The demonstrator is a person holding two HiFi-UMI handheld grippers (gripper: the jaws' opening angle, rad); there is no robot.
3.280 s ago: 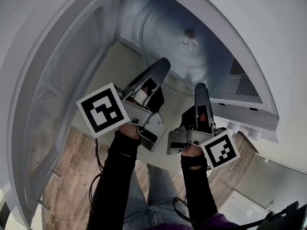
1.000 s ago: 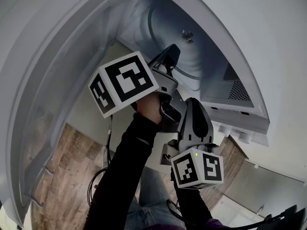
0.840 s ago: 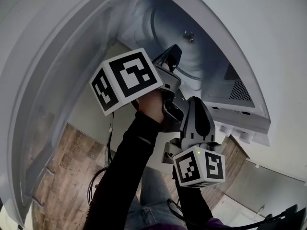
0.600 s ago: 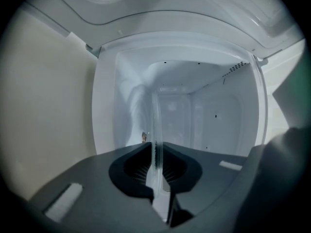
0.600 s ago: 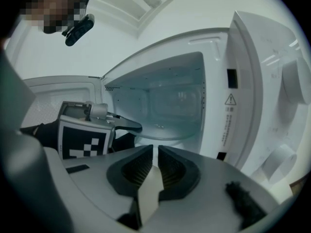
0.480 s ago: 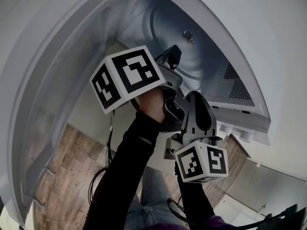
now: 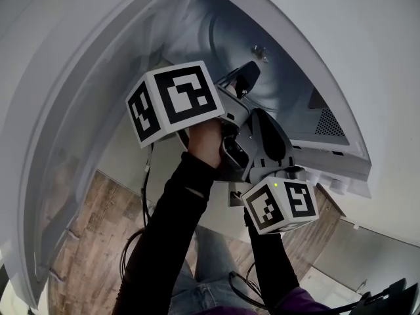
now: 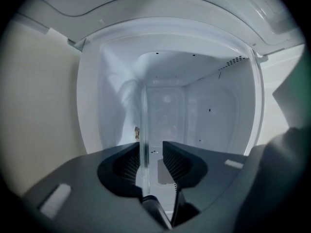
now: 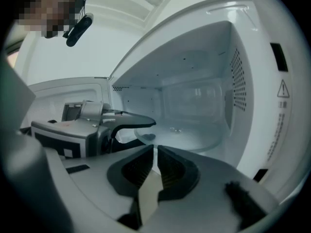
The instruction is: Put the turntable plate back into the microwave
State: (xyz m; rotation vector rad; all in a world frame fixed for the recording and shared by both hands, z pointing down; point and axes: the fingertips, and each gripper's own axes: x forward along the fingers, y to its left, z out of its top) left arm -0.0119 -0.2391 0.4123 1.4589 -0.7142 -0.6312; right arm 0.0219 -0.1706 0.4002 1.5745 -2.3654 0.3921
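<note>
One white microwave oven (image 7: 223,31), one clear round glass turntable plate (image 9: 194,139) and two grey hand-held grippers are showing: left gripper (image 7: 246,77), right gripper (image 7: 262,118).

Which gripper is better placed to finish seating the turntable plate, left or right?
Probably left. The left gripper reaches into the microwave, jaws just opening with the plate between them. The right gripper sits at the opening, shut, empty.

The turntable plate (image 9: 194,130) lies inside the microwave (image 9: 272,130) cavity. The door (image 7: 59,143) stands open left of the opening, and vent holes (image 9: 236,76) line the right wall.
</note>
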